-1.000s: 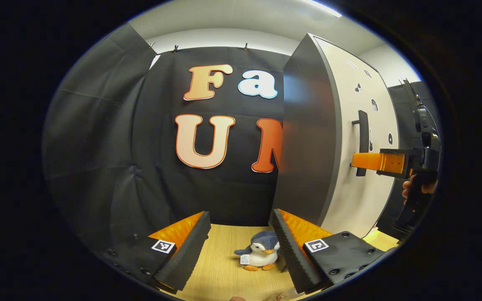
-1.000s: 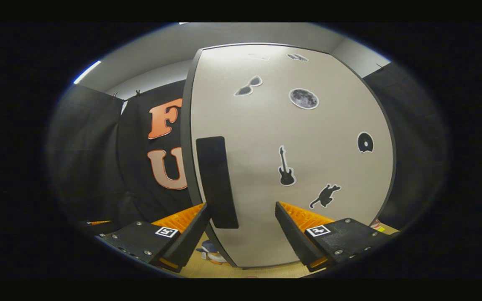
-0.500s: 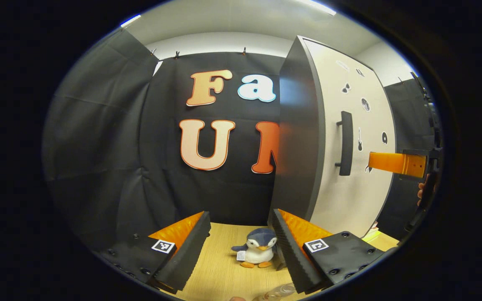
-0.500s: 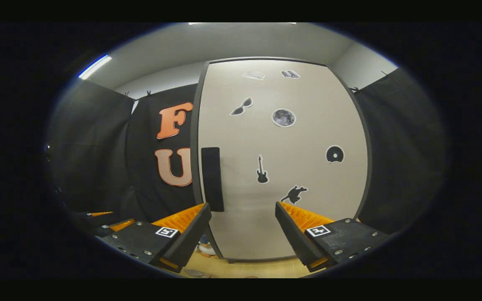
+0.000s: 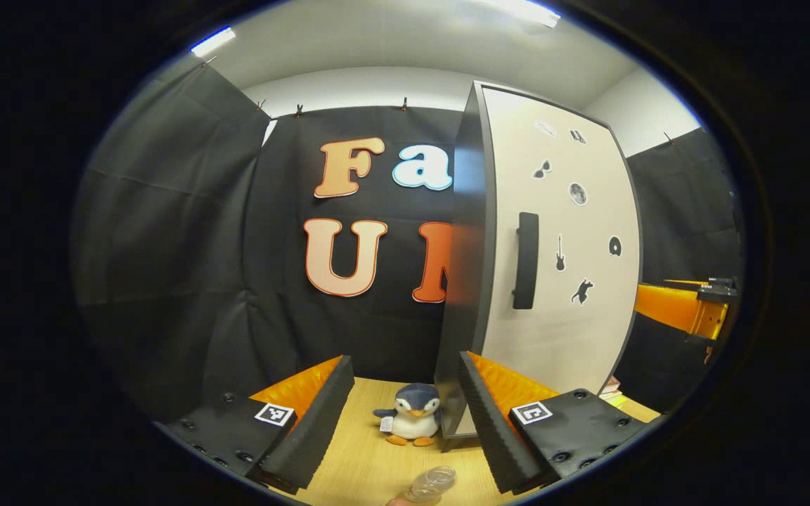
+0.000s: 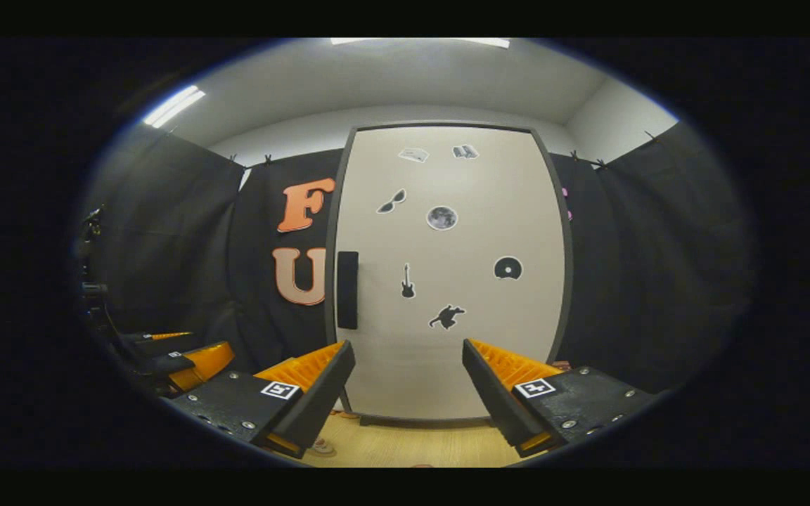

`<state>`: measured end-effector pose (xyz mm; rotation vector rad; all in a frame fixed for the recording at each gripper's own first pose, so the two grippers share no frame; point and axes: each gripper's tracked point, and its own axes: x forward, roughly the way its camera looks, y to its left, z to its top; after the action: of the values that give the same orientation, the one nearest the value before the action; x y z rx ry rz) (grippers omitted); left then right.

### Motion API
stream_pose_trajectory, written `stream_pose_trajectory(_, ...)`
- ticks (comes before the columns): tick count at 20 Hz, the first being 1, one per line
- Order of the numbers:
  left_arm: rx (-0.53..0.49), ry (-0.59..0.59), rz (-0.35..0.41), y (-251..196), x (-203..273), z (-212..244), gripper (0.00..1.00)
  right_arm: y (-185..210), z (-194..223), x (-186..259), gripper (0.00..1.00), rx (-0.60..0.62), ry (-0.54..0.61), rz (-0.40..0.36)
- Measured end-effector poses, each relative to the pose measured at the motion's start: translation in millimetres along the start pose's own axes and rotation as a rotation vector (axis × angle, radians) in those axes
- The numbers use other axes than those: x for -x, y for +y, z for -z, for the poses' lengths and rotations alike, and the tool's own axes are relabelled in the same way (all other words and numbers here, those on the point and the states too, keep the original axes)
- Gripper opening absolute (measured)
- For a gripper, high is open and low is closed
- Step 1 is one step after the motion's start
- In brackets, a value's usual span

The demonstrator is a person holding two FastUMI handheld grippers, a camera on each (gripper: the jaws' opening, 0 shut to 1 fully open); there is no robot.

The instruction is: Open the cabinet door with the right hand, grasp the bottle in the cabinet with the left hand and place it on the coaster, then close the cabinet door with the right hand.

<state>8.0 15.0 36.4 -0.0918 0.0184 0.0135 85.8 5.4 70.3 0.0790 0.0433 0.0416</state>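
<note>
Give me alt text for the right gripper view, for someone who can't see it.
The right gripper hangs open, facing a tall cabinet door that looks closed, its dark handle near the left edge. Small stickers dot the door: sunglasses, a moon, a guitar, a disc and an animal. Light wooden tabletop runs below, and the left gripper sits at far left.

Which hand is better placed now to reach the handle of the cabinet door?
Right. The right gripper is open and faces the cabinet door squarely, with the handle ahead of it, slightly to one side. The left gripper points past the door, toward the penguin toy and the bottle.
</note>
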Motion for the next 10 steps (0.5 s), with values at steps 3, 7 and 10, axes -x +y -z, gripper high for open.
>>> stream_pose_trajectory(3,-0.007,-0.015,-0.01,-17,22,-6,0.94,-12,4,29,0.95,0.012,0.001,-0.01)
stream_pose_trajectory(7,-0.025,-0.03,0.0,-40,37,-15,0.97,-26,5,53,0.95,0.005,-0.003,-0.011)
stream_pose_trajectory(10,-0.036,-0.046,0.014,-49,42,-23,0.97,-34,8,64,0.96,-0.005,-0.006,0.005)
